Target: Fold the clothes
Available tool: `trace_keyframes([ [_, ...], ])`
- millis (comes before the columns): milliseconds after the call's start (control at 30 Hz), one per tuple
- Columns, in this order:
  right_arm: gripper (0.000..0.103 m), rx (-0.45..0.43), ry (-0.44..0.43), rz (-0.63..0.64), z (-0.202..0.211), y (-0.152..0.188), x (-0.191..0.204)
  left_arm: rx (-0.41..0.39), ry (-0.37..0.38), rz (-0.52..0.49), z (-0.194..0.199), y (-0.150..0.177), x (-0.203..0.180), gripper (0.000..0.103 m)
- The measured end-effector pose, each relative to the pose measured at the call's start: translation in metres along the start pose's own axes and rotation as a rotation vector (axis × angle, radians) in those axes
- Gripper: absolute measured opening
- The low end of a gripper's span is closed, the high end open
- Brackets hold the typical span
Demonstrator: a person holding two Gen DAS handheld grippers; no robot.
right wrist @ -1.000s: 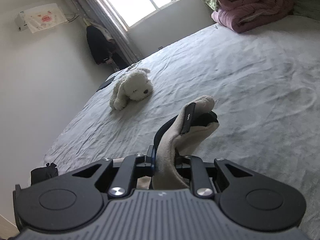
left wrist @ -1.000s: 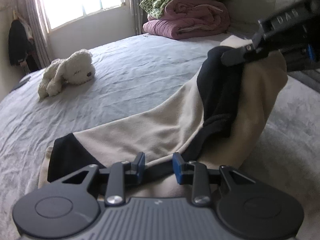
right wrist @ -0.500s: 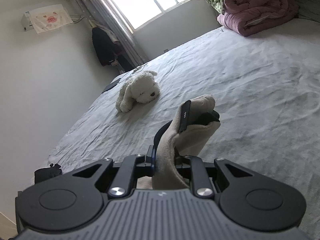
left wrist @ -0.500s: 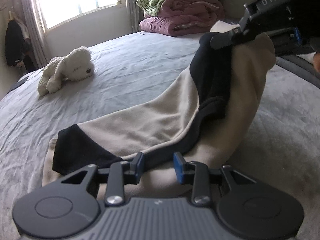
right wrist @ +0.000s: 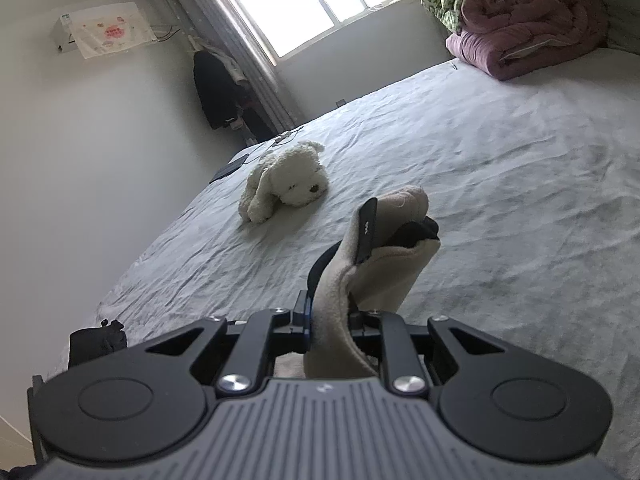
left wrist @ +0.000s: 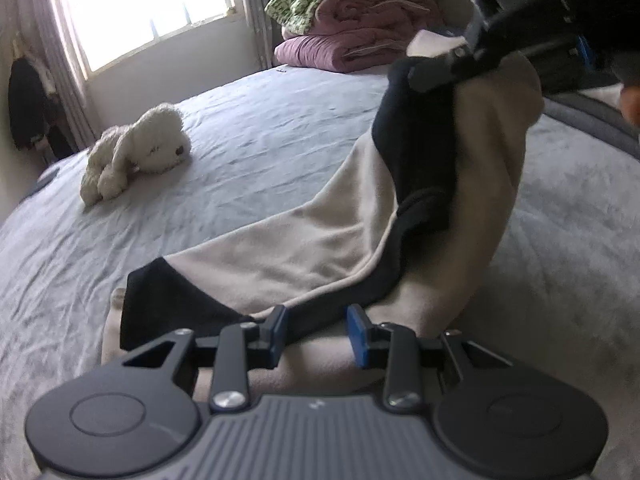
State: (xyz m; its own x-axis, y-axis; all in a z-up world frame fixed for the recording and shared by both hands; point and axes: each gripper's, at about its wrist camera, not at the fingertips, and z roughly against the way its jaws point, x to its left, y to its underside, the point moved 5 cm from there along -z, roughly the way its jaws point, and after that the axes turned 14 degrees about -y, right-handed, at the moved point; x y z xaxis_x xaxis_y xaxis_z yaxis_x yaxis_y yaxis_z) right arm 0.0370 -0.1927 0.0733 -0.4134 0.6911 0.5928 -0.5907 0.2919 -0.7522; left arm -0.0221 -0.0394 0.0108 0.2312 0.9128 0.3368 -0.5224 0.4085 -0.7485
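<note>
- One beige-and-black garment (left wrist: 304,248) lies on the bed (left wrist: 248,148).
- Right gripper (right wrist: 328,320) pinches its raised end.
- Left gripper (left wrist: 316,334) is parted, holding nothing.
- One plush dog (left wrist: 136,152).

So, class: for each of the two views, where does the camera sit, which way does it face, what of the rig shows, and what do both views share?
Left wrist: on the left gripper, low over the bed, facing the beige and black garment; the right gripper lifts its far end.
Right wrist: on the right gripper, raised, looking down the bed; garment pinched between its fingers.
Shared: garment, plush dog, window, pink quilt.
</note>
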Motion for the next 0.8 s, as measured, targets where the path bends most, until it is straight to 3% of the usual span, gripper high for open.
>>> trace_keyframes([
  [600,0.019,0.006,-0.006,0.046,-0.008,0.001,0.012,-0.010,0.038,-0.016,0.011,0.009,-0.008,0.034],
  [800,0.019,0.021,0.019,0.098,-0.010,0.000,0.019,-0.032,0.088,0.071,0.022,0.001,0.023,0.034],
])
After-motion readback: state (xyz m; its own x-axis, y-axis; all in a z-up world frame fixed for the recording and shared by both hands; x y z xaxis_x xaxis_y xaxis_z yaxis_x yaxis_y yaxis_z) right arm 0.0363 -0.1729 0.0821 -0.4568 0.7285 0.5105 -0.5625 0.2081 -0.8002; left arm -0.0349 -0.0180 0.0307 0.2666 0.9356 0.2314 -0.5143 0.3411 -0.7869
